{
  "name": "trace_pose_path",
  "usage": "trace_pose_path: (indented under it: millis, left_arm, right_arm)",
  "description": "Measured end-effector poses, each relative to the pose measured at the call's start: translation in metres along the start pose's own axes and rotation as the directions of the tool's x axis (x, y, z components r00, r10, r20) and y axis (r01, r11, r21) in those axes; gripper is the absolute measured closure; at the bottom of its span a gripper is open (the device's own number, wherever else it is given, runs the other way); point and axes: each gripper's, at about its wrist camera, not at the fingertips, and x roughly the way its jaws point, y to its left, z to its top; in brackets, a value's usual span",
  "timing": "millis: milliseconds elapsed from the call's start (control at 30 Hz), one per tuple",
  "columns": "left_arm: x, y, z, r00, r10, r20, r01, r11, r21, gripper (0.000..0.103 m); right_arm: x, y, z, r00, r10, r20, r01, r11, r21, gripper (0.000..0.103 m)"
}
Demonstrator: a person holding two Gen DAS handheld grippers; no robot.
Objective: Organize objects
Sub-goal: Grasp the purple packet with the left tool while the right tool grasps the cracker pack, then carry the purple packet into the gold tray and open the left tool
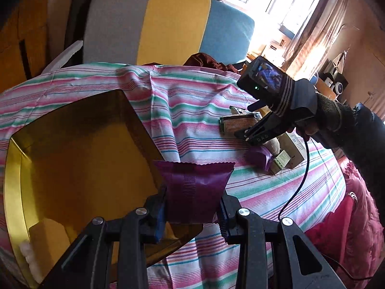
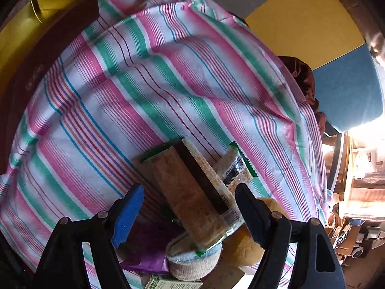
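Note:
In the left wrist view my left gripper is shut on a purple packet, held above the near right corner of a gold box. My right gripper stands open over a small pile on the striped cloth. A long cracker pack lies between its blue pads, and the pads do not press on it. A second cracker pack lies beside it. From the left wrist view the right gripper, held by a gloved hand, hangs over the same pile.
The pile also holds another purple packet, a pale round soft thing, a tan plush and small green-and-white boxes. A grey, yellow and blue chair back stands behind the table. Red bedding lies at the right.

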Motion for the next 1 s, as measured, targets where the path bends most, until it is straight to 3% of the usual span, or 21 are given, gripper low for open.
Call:
trace_pose_path:
  millis: [33,67,133,200,400,500,633,867,1000]
  left_arm:
    - [-0.003,0.004,-0.001,1.000,0.001,0.006,-0.001,1.000,-0.006,0.067]
    - [-0.005,0.007,-0.003,1.000,0.010,0.009,-0.009,1.000,-0.013,0.067]
    - [-0.008,0.015,-0.006,1.000,0.014,0.010,-0.013,0.999,-0.031,0.067]
    - [-0.011,0.021,-0.009,1.000,0.021,0.010,-0.021,0.999,-0.047,0.067]
    - [-0.024,0.038,-0.016,0.998,0.055,0.028,-0.052,0.994,-0.092,0.067]
    - [-0.035,0.051,-0.020,0.995,0.087,0.041,-0.082,0.990,-0.114,0.067]
    - [-0.054,0.081,-0.025,0.988,0.146,0.056,-0.135,0.977,-0.165,0.067]
    - [-0.075,0.146,-0.018,0.965,0.259,0.042,-0.239,0.934,-0.267,0.067]
    - [-0.069,0.173,-0.005,0.961,0.275,0.004,-0.262,0.919,-0.296,0.067]
  right_arm:
    - [0.005,0.000,0.001,1.000,-0.021,-0.008,0.021,1.000,0.013,0.027]
    - [0.005,-0.001,0.001,1.000,-0.031,-0.002,0.031,0.999,0.036,0.039]
    - [0.000,-0.002,-0.001,0.999,-0.004,0.033,0.002,0.997,0.079,0.052]
    - [-0.008,0.002,-0.003,0.997,-0.011,0.071,0.003,0.994,0.110,0.060]
    - [-0.037,0.023,-0.023,0.978,0.047,0.205,-0.097,0.964,0.246,0.061]
    - [-0.039,0.042,-0.035,0.962,0.125,0.245,-0.202,0.925,0.322,0.061]
    - [-0.035,0.069,-0.052,0.944,0.173,0.279,-0.277,0.876,0.394,0.061]
    - [-0.033,0.082,-0.059,0.937,0.125,0.325,-0.263,0.865,0.426,0.060]
    - [-0.026,0.083,-0.061,0.934,0.131,0.333,-0.274,0.859,0.432,0.060]
